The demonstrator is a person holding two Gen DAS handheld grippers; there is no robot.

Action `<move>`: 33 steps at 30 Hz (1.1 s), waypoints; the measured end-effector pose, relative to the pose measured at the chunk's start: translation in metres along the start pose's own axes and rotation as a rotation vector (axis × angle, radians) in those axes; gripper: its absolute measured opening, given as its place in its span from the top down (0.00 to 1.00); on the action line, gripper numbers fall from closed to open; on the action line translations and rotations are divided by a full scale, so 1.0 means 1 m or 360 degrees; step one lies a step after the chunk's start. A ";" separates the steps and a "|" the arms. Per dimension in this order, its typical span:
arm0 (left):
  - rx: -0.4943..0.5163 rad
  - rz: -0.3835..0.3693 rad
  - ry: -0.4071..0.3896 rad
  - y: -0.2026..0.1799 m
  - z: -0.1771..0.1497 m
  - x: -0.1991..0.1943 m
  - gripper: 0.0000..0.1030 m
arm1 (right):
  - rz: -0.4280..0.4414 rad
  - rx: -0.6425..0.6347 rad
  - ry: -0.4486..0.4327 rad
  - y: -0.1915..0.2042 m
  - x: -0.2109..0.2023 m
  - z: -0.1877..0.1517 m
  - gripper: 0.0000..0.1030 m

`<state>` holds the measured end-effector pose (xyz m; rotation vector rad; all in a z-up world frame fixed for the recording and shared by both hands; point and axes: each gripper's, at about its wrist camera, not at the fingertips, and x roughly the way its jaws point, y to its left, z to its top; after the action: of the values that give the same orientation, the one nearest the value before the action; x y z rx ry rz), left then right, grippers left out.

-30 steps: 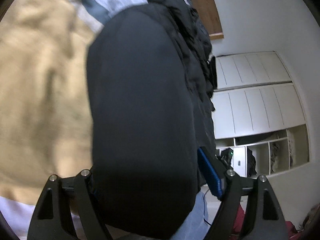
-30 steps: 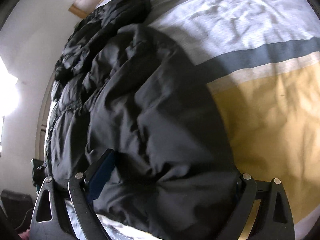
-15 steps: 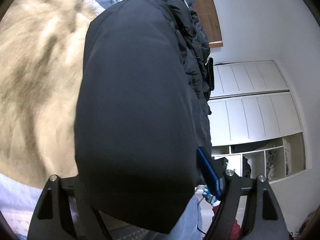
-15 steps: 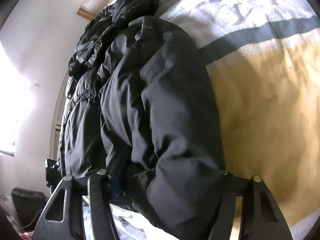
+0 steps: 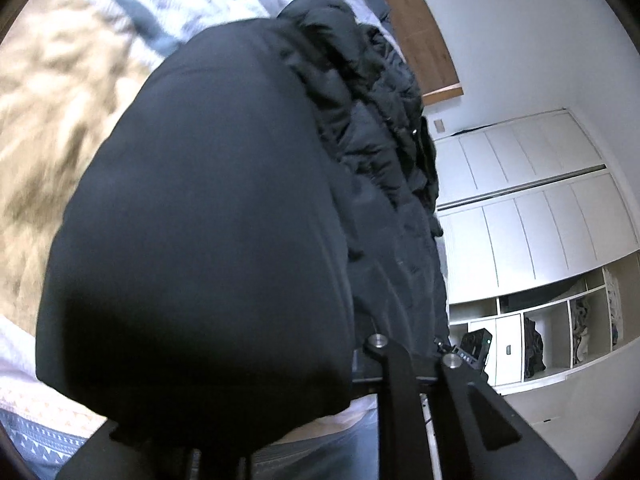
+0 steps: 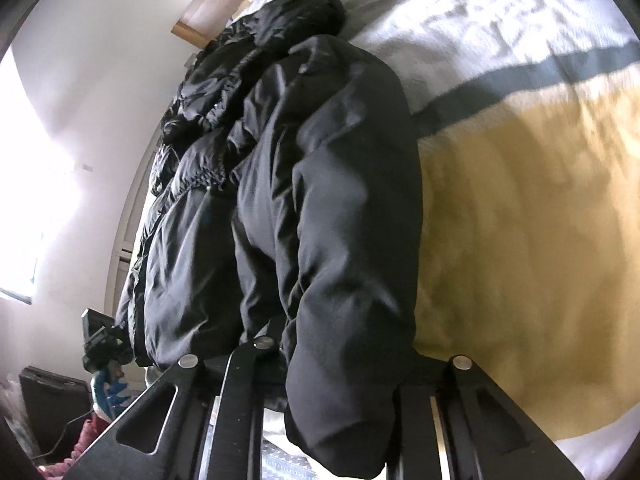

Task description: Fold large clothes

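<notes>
A large black puffer jacket (image 5: 208,240) lies on the bed and fills both views; it also shows in the right wrist view (image 6: 320,200). My left gripper (image 5: 304,364) is shut on the jacket's near hem; fabric drapes over its left finger and hides it. My right gripper (image 6: 352,356) is shut on the hem too, with a fold of fabric bulging between its fingers. The jacket's hood end (image 6: 308,8) lies at the far side, toward the headboard.
The bed cover has a mustard area (image 6: 520,240), a grey stripe (image 6: 540,76) and white patterned parts. A wooden headboard (image 5: 416,40) stands behind. White wardrobe doors and open shelves (image 5: 540,280) are on the left view's right. A bright window (image 6: 24,200) is on the right view's left.
Both grippers closed on the jacket's hem and lifted it. The fabric now bunches closer to the cameras, and the bed has tilted in both views.
</notes>
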<state>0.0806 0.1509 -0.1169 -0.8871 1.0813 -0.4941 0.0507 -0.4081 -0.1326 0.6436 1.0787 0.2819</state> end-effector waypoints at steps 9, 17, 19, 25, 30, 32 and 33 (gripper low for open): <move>0.0070 -0.0036 -0.0075 -0.021 0.007 -0.026 0.85 | -0.0036 -0.0049 -0.0141 0.021 -0.019 0.011 0.87; 0.0204 -0.0093 -0.0137 -0.056 0.027 -0.051 0.85 | 0.0006 -0.0108 -0.0273 0.046 -0.042 0.033 0.87; 0.0222 -0.0129 -0.0161 -0.066 0.037 -0.056 0.85 | 0.0028 -0.0114 -0.0316 0.051 -0.050 0.041 0.87; 0.0304 -0.0179 -0.0212 -0.099 0.070 -0.068 0.85 | 0.0079 -0.0121 -0.0461 0.067 -0.077 0.072 0.88; 0.0349 -0.0248 -0.0253 -0.125 0.100 -0.076 0.85 | 0.0104 -0.0121 -0.0563 0.087 -0.090 0.104 0.88; 0.0364 -0.0275 -0.0266 -0.135 0.114 -0.077 0.85 | 0.0121 -0.0110 -0.0598 0.095 -0.092 0.119 0.88; 0.0370 -0.0284 -0.0272 -0.140 0.122 -0.077 0.85 | 0.0128 -0.0104 -0.0609 0.097 -0.093 0.124 0.88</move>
<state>0.1689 0.1727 0.0630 -0.8073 0.7747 -0.6659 0.1267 -0.4229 0.0330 0.6521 0.6757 0.2501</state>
